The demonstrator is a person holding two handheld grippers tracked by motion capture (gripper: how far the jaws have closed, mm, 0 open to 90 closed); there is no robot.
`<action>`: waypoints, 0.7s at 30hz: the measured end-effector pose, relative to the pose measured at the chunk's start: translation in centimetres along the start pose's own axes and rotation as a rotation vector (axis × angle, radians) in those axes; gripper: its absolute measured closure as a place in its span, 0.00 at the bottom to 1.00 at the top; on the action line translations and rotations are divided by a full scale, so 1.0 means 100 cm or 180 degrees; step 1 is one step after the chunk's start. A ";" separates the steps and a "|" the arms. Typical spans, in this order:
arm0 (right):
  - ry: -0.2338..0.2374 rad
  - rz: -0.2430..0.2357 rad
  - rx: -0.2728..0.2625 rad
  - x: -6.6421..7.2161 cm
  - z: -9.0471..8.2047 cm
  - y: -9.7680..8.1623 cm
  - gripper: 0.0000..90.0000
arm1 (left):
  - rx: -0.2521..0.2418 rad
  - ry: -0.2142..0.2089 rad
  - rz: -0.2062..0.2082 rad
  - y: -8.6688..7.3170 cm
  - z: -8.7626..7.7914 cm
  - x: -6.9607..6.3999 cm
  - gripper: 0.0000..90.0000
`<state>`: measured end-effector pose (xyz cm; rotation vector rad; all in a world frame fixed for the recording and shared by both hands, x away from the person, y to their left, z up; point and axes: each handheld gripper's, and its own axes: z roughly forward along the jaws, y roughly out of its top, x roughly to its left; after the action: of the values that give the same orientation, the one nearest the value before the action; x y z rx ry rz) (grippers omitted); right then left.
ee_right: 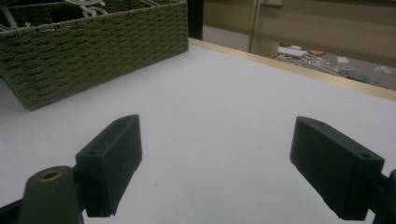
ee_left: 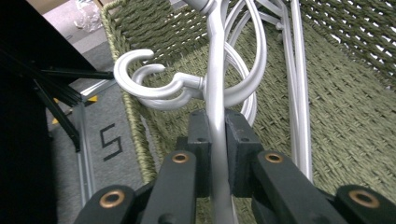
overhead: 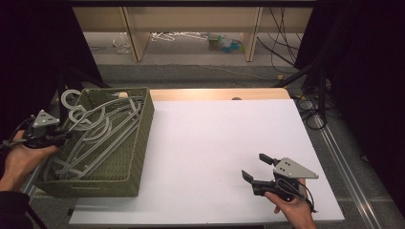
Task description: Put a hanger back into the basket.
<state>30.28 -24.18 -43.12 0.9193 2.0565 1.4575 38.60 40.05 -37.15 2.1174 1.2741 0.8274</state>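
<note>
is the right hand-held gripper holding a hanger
No, the right hand-held gripper has its jaws wide apart over the bare white table, with nothing between them; the hangers lie in the green basket.

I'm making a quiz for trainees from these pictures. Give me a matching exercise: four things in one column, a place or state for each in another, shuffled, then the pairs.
Things:
1. left claw
2. right claw
3. basket
4. hangers

States:
A. open, over bare white tabletop
B. lying in the basket
C. shut on a hanger's bar
D. on the table's left side

Pairs: 1-C, 2-A, 3-D, 4-B
</note>
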 end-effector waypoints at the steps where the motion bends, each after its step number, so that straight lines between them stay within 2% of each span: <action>1: 0.0007 0.0001 -0.0010 0.000 0.001 0.000 0.20 | 0.0012 -0.0004 -0.0002 0.000 0.001 -0.001 0.91; 2: 0.0003 0.0001 -0.0018 0.001 0.001 0.000 0.20 | 0.0074 -0.0002 0.0039 0.000 0.002 -0.001 0.91; 3: -0.0015 -0.0039 -0.0037 0.000 0.002 0.000 0.20 | 0.0099 0.0005 0.0024 -0.001 0.005 -0.003 0.91; 4: 0.0034 0.0020 -0.0013 0.002 0.002 0.000 0.20 | 0.0104 -0.0006 0.0009 -0.002 0.008 -0.004 0.91; 5: -0.0003 -0.0009 0.0089 0.001 -0.001 0.001 0.20 | 0.0107 -0.0007 0.0010 -0.002 0.009 -0.004 0.91; 7: 0.0014 0.0011 -0.0002 0.001 0.002 0.000 0.20 | 0.0174 -0.0042 0.0026 -0.005 0.014 -0.003 0.91; 8: -0.0015 0.0005 -0.0007 0.001 0.002 -0.001 0.20 | 0.0189 -0.0066 0.0009 -0.006 0.016 -0.004 0.90; 10: -0.0015 0.0001 0.0050 0.000 0.000 0.000 0.20 | 0.0251 -0.0033 0.0038 -0.009 0.020 -0.005 0.89; 11: -0.0042 -0.0048 0.0033 -0.001 0.000 0.000 0.20 | 0.0261 -0.0051 0.0027 -0.009 0.019 -0.004 0.89; 12: -0.0027 -0.0042 -0.0026 -0.001 0.002 -0.001 0.20 | 0.0263 -0.0058 0.0026 -0.009 0.019 -0.003 0.89; 14: -0.0024 -0.0038 -0.0022 -0.001 0.002 -0.001 0.20 | 0.0305 -0.0078 0.0013 -0.008 0.019 -0.002 0.89; 16: -0.0026 -0.0038 -0.0026 -0.001 0.002 -0.001 0.20 | 0.0385 -0.0012 0.0031 -0.008 0.024 -0.002 0.89; 17: -0.0008 0.0007 0.0049 0.000 0.001 0.000 0.20 | 0.0445 0.0023 0.0077 -0.008 0.025 -0.001 0.89; 18: 0.0029 0.0032 -0.0028 0.001 0.003 -0.001 0.20 | 0.0486 0.0050 0.0102 -0.008 0.027 -0.001 0.89; 21: -0.0004 0.0006 0.0008 0.001 0.001 0.000 0.20 | 0.0524 0.0104 -0.0040 -0.010 0.033 0.000 0.89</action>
<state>30.32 -24.05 -43.19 0.9230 2.0575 1.4553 40.44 40.03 -40.10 2.2288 1.4145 0.7782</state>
